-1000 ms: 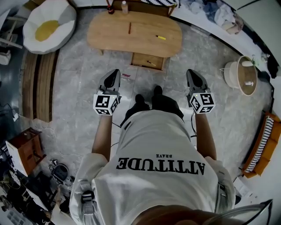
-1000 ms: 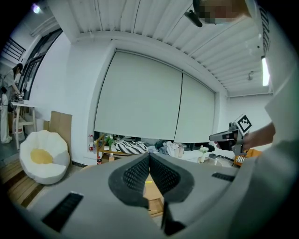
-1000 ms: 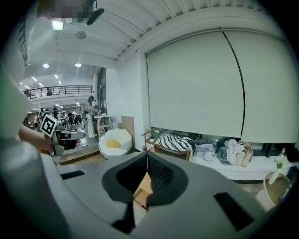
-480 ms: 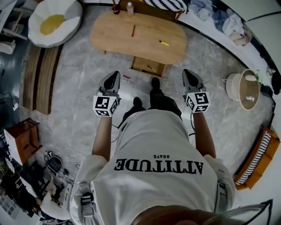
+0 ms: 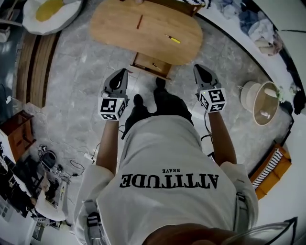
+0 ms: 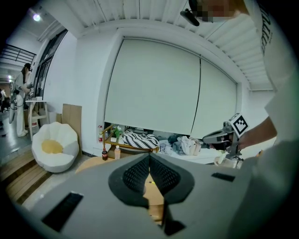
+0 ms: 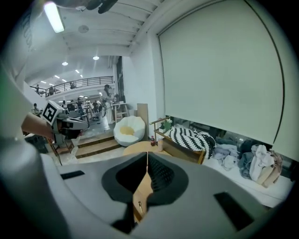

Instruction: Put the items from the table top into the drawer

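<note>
A pale grey tiled floor [image 5: 81, 95] spreads under a low oval wooden table [image 5: 119, 33], with a white beanbag seat [image 5: 48, 12] with a yellow middle off at the far left and a round basket-like stand [image 5: 263, 103] well apart on the right. The drawer [image 5: 143, 61] under the table's near edge is open toward the person, and a thin dark item [image 5: 154, 65] lies inside it. Two things are on the table top: a small yellow pen [image 5: 173, 39] toward the right side, and a slim reddish stick [image 5: 139, 21], perhaps a pencil, nearer the far edge and well apart from the pen. The person in a white shirt stands just short of the table, arms out, one tool on each side of the drawer and neither touching anything. The left gripper [image 5: 125, 71] points at the table with its jaws pressed together and nothing between them; its own view shows the ribbed pads [image 6: 138, 173] meeting along one line. The right gripper [image 5: 196, 67] is likewise closed and empty, its pads [image 7: 159, 173] meeting tip to tip, with the table top showing beyond them.
</note>
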A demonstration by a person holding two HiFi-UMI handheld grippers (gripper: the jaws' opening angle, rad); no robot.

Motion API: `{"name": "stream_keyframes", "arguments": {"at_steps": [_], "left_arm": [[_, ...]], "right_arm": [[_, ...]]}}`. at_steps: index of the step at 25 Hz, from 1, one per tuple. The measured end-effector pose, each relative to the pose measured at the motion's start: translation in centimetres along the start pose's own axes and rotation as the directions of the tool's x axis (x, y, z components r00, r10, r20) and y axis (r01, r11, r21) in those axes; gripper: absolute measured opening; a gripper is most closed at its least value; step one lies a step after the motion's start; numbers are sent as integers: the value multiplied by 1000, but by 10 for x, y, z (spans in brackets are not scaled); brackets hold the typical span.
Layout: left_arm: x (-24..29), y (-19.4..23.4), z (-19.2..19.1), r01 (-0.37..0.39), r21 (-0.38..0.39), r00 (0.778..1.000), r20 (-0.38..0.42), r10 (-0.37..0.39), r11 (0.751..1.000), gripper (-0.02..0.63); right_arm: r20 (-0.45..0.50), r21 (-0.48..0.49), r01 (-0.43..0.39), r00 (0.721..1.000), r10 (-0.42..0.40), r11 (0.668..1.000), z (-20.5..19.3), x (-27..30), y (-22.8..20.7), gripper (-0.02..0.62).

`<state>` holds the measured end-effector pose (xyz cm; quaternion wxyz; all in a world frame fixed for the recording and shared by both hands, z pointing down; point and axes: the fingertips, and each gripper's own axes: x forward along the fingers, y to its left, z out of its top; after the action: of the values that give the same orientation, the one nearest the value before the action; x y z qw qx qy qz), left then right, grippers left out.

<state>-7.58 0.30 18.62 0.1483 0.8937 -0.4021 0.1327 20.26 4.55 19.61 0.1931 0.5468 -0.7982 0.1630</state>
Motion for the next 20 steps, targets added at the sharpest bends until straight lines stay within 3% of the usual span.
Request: {"name": "stream_keyframes", "arguments": {"at_steps": [10,20], "left_arm": [[45,16,-23,-84,-51,994,-68,81,995,21],[105,30,-65,-69,-60,991,-123,61,996,21]], "right_arm": [[-134,-36,-135,983,129,990,-23,74,-43,21],[-268,-39,-215,943,197,976,-77,167,-71,28]]}}
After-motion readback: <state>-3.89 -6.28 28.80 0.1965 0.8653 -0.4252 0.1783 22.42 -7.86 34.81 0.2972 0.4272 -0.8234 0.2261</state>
